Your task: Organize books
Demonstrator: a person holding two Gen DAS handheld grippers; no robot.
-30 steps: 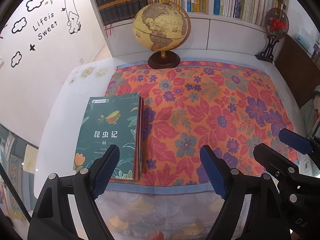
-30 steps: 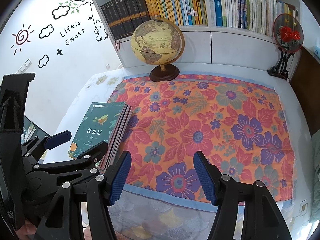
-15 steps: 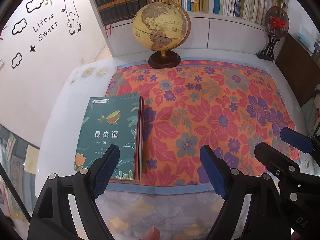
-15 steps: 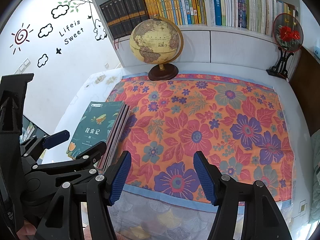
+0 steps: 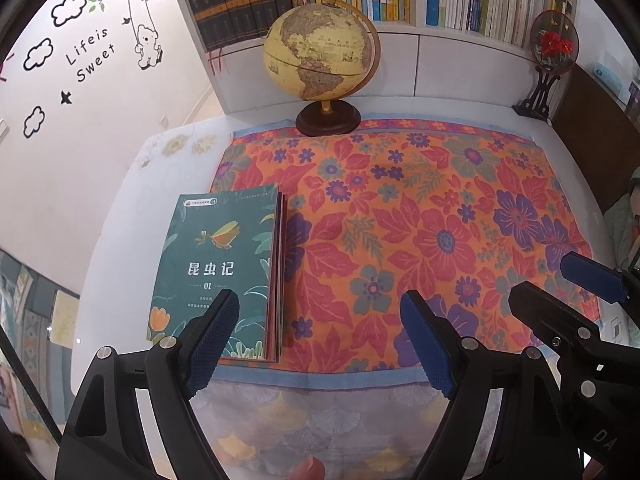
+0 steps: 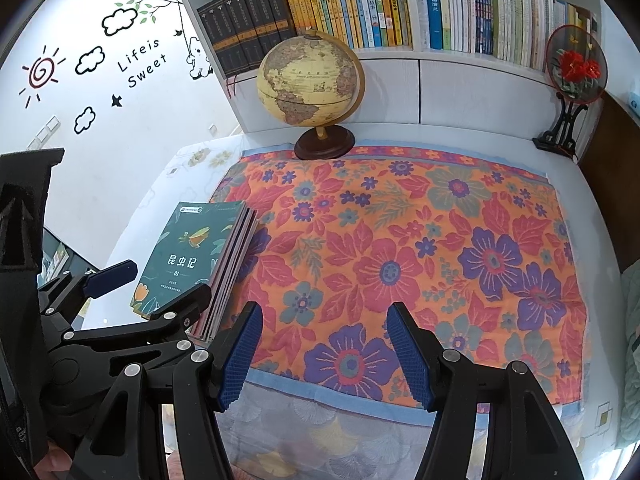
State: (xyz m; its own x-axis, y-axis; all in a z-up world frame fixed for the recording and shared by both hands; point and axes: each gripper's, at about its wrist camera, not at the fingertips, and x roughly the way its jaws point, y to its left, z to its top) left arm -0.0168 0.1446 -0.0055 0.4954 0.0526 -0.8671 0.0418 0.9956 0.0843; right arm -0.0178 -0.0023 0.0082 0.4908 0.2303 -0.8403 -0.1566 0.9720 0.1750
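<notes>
Left gripper (image 5: pixel 320 336) and right gripper (image 6: pixel 322 356), both open and empty; we judge the flat stack of thin green-covered paperbacks (image 5: pixel 224 276) light, floppy, best gripped along its spine edge.

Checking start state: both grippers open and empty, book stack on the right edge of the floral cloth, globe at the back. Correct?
Not quite. The book stack lies at the left edge of the floral cloth, as the left wrist view shows. Both grippers are open and empty; the globe stands at the back.
</notes>
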